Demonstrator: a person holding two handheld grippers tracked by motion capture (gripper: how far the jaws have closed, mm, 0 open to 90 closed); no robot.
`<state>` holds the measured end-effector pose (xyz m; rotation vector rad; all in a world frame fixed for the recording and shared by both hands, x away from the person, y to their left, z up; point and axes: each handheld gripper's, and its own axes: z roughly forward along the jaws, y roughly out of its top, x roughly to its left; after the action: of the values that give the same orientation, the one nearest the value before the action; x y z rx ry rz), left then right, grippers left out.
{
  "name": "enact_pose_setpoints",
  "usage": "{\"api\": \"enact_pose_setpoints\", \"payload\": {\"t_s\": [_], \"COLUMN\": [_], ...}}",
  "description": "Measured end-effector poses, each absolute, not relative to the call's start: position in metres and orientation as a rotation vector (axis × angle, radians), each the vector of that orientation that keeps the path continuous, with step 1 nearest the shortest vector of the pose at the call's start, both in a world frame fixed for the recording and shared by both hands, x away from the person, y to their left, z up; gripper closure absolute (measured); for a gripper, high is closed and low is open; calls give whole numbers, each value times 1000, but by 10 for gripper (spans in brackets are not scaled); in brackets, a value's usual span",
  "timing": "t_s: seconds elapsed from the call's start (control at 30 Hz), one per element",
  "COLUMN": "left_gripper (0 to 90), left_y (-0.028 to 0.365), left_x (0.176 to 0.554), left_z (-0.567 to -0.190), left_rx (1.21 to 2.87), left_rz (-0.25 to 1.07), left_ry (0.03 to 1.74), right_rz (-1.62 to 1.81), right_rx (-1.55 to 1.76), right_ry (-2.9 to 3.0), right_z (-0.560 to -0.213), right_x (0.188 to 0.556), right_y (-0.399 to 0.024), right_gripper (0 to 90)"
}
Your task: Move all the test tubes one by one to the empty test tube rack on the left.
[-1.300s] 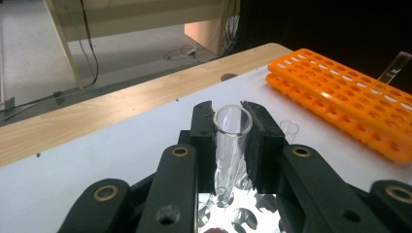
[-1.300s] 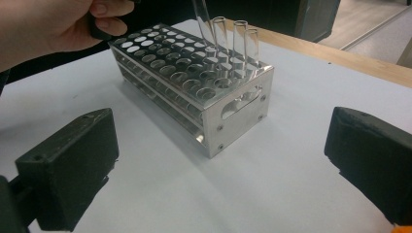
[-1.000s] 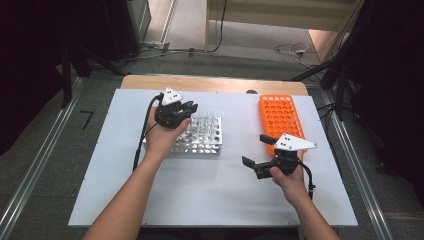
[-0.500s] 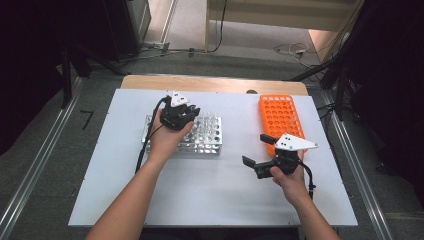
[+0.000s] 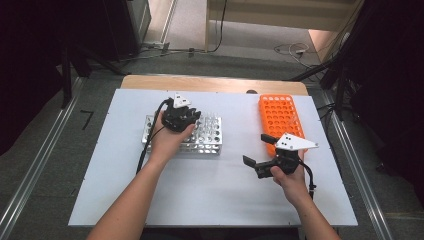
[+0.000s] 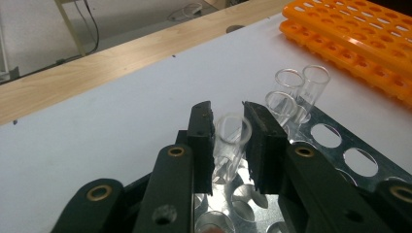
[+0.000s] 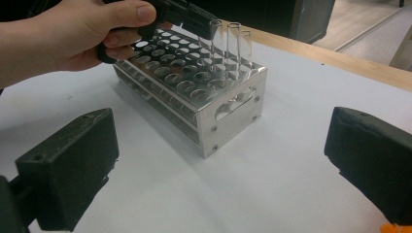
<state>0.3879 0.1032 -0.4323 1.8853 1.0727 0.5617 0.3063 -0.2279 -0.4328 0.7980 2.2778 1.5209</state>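
My left gripper (image 5: 184, 119) is over the silver metal tube rack (image 5: 210, 144), pointing down at its far right end. Its jaws (image 6: 228, 114) hold a clear test tube (image 6: 232, 141) that sits tilted in a rack hole (image 6: 340, 145). They have just eased open a little, and the pads still touch the glass. Three more clear tubes (image 6: 301, 85) stand just beyond it. My right gripper (image 5: 255, 149) hovers low over the white table, to the right of the rack. It is open, with nothing between its pads (image 7: 68, 165), and faces the rack (image 7: 233, 104).
An orange plastic tube rack (image 5: 280, 114) lies flat at the table's far right, just beyond my right gripper. A wooden strip (image 5: 215, 83) runs along the table's far edge. The white tabletop (image 5: 200, 190) stretches toward the person.
The left gripper has edged slightly to the right over the metal rack. The right hand has kept still.
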Motion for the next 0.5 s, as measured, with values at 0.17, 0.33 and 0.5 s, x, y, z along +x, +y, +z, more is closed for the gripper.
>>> {"api": "enact_pose_setpoints", "payload": {"t_s": [0.17,0.33,0.5], "left_gripper": [646,518,401], "left_y": [106,114,117], "left_x": [385,378,362], "left_z": [-431,-427,-422], "left_rx": [1871,1804,1777], "left_rz": [560,527,513], "left_ry": [1098,1109,1057], "right_rz": [1522,1515,1508], "right_rx": [797,802,808], "right_ry": [2275,2273,2269], "right_z": [-433,-433,-433], "right_x": [307,308,310], "right_y": [-229,-230,-232], "right_gripper": [0,0,0]}}
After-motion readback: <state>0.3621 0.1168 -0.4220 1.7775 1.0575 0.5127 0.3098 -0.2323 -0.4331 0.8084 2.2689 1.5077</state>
